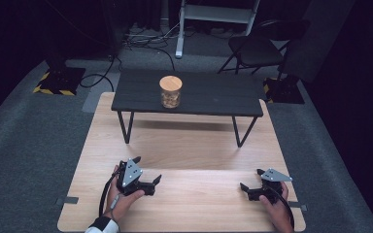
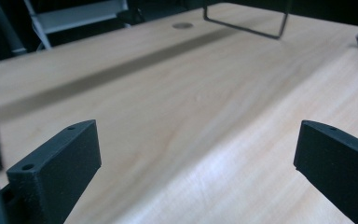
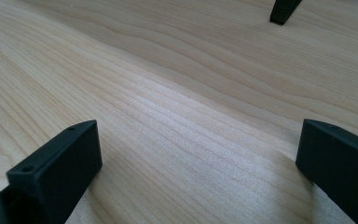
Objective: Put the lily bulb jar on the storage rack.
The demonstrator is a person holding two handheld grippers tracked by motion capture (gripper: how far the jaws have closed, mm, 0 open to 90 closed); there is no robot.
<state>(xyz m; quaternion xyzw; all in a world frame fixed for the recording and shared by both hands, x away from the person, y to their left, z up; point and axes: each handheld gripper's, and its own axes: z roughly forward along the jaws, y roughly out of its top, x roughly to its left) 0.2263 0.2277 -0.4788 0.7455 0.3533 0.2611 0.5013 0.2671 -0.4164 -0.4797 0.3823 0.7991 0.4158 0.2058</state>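
A glass jar [image 1: 170,91] with a wooden lid and brownish contents stands on a low black bench [image 1: 213,97] at the far side of the pale wooden table [image 1: 184,145]. My left gripper [image 1: 148,170] rests near the front left, open, its jaws turned toward the table's middle. In its own view the left gripper [image 2: 196,149] has bare wood between its wide-apart jaws. My right gripper [image 1: 251,178] sits at the front right, open and turned leftward. Its own view shows the right gripper [image 3: 198,149] holding nothing over the wood grain.
The bench's thin black legs [image 1: 126,127] stand on the tabletop; one leg frame [image 2: 247,21] shows ahead in the left gripper view. A dark tip [image 3: 284,11] that I cannot identify pokes in at the top. Beyond the table are grey carpet, cables, a folding chair [image 1: 255,48] and striped floor plates [image 1: 60,81].
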